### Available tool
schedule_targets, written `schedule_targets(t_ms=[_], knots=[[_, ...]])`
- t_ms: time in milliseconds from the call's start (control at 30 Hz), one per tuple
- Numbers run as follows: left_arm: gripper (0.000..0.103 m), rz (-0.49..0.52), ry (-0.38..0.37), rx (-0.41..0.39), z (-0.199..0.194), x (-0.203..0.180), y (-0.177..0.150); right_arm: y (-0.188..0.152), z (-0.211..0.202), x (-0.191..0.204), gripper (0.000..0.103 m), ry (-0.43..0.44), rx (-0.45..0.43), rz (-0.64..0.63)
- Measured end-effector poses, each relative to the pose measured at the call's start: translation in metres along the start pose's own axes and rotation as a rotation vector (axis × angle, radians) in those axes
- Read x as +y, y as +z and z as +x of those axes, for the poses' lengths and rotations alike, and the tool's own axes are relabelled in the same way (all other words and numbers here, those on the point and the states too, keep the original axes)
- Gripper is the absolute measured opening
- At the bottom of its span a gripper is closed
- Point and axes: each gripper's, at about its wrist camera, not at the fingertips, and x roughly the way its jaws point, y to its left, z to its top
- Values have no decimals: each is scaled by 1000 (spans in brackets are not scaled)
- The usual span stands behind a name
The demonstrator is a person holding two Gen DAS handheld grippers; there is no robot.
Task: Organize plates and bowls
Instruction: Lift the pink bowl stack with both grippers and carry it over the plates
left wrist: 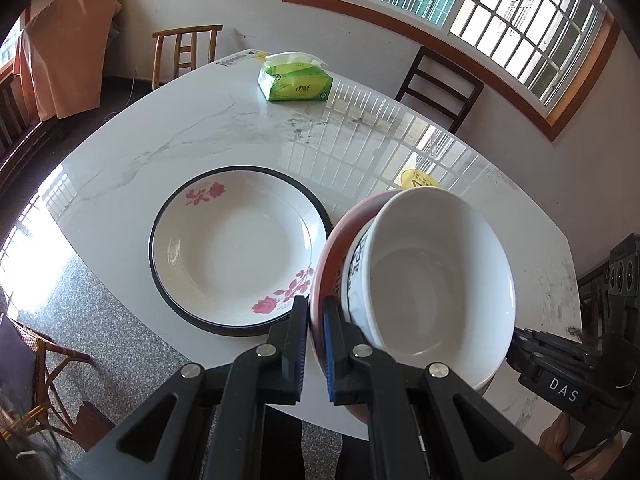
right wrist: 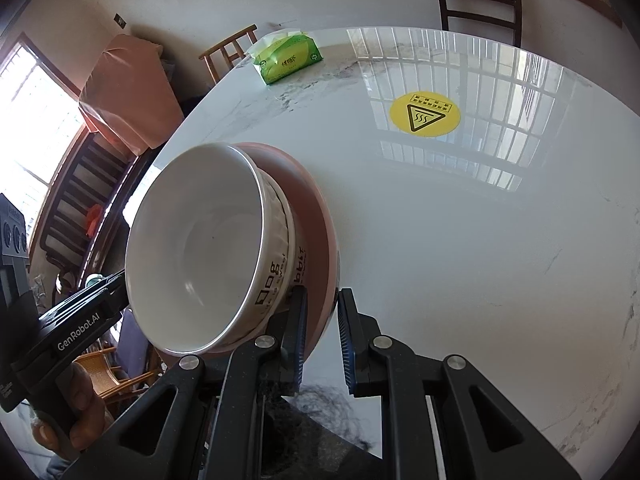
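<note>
1. My left hand-held gripper (left wrist: 316, 344) pinches the pink bowl (left wrist: 324, 264) rim.
2. My right hand-held gripper (right wrist: 322, 336) clamps its opposite edge.
3. White bowls (left wrist: 436, 276) nested inside, lifted beside the flowered plate (left wrist: 236, 246) on the desk (left wrist: 200, 120).

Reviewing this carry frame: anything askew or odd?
Yes: the bowl stack, white bowls nested in a reddish one, hangs tilted off the table, pinched by the rim in left claw and right claw. No spills or damage visible.
</note>
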Motion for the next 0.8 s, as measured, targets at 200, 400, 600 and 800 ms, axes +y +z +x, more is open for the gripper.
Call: schedule_targets(t_ms=[200, 400, 600, 800], knots=[[5, -29, 16, -19, -8, 20, 8, 9, 7, 20, 16, 9, 5, -26], [5, -58, 34, -33, -13, 42, 17, 20, 15, 42, 16, 19, 12, -58], [5, -86, 51, -40, -14, 63, 24, 30, 26, 62, 16, 34, 25, -83], [5, -115, 59, -38, -12, 84, 32, 38, 39, 77, 16, 47, 41, -103]])
